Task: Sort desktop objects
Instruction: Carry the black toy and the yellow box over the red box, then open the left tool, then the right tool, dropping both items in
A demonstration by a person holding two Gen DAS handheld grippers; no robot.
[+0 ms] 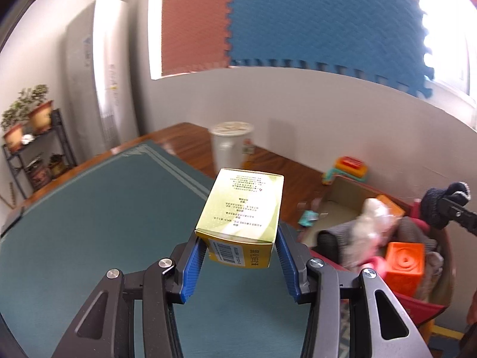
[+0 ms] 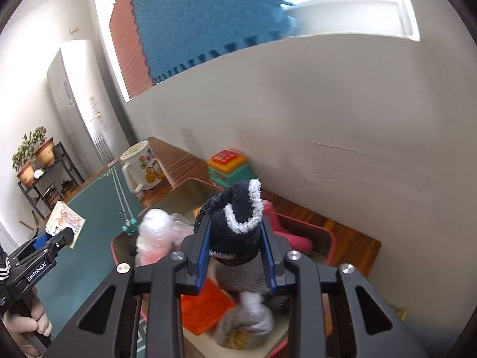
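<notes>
Left wrist view: we see the left gripper (image 1: 238, 249) clamped on a yellow-green box (image 1: 243, 208), held above the open green mat (image 1: 89, 223), well clear of the mug (image 1: 231, 146) at the far edge. Right wrist view adds more: right gripper (image 2: 235, 247) closed on a dark sock (image 2: 235, 223) over the crowded red-rimmed bin (image 2: 328, 238), wall just behind; mug's cartoon print shows only here.
</notes>
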